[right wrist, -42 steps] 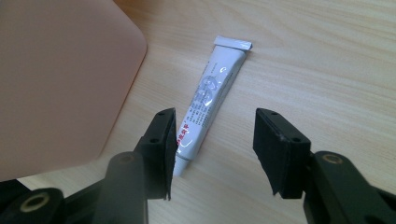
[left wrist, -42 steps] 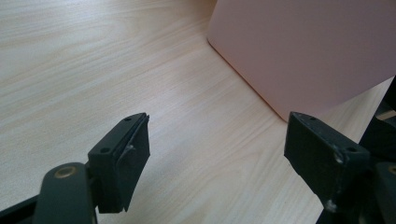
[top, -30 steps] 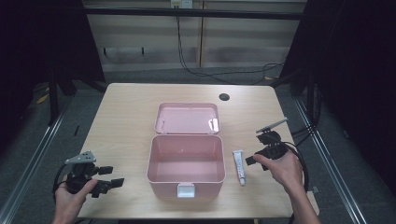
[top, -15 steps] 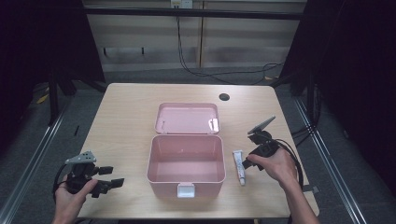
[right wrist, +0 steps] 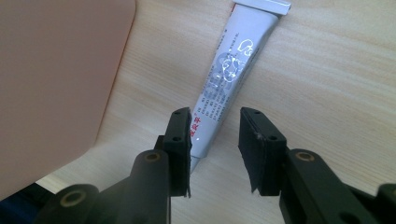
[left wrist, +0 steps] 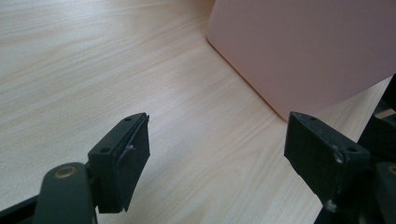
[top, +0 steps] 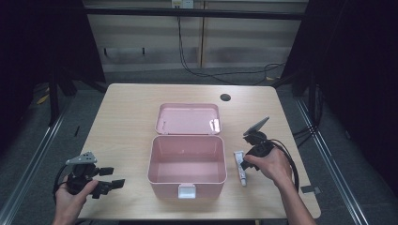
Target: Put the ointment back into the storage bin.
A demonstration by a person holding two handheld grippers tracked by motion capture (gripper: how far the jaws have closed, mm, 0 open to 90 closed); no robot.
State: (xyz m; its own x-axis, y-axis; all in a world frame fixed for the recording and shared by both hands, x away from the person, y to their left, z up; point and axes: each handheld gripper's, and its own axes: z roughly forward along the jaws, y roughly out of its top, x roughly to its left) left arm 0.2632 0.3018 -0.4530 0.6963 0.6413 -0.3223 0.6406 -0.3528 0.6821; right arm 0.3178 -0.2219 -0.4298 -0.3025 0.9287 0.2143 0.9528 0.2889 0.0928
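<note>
Tabletop unchanged, right tool [right wrist: 214, 135] lowered onto tube [right wrist: 224, 84], jaws closing.

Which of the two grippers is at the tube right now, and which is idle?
The right gripper, jaws just narrowed around the white tube beside the pink box. The left gripper sits open, away from it.

One white tube [right wrist: 224, 88] lies between the jaws of the right gripper [right wrist: 215, 140], one open pink box [top: 187, 159] with one hinged lid [top: 188, 118] stands between the two grippers, and one wooden table [top: 126, 117] lies beneath both.
</note>
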